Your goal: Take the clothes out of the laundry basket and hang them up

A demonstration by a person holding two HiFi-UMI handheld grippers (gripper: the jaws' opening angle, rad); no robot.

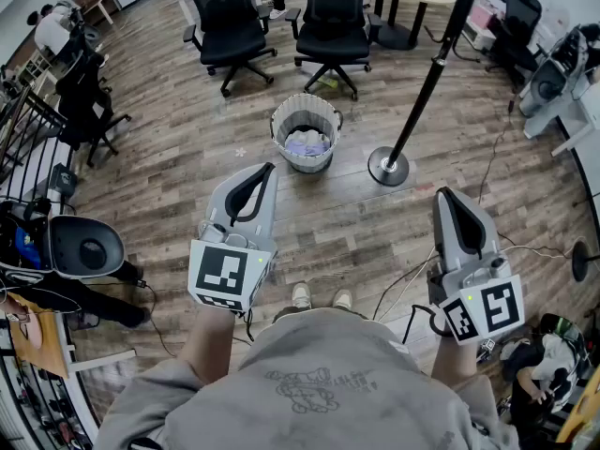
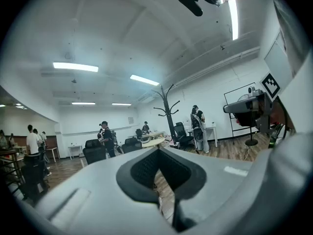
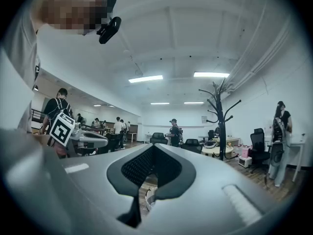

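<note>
Standing near the laundry basket (image 1: pixel 307 160) are a coat stand (image 1: pixel 427 86) and chairs (image 1: pixel 228 22).

Grey plastic left gripper (image 1: pixel 268 168) and grey plastic right gripper (image 1: pixel 442 193) are held about level, side by side, well apart. Both bare forearms (image 1: pixel 208 340) are extended. Black fingers (image 2: pixel 139 170) are closed together, empty.

The coat stand (image 1: pixel 429 75) is cut off at one o'clock in the head view; clothes (image 1: pixel 307 143) in the laundry basket (image 1: pixel 278 126) are too bunched to identify.

Clothes (image 1: pixel 307 142) in basket (image 1: pixel 302 164), left of coat stand (image 1: pixel 388 167)
</note>
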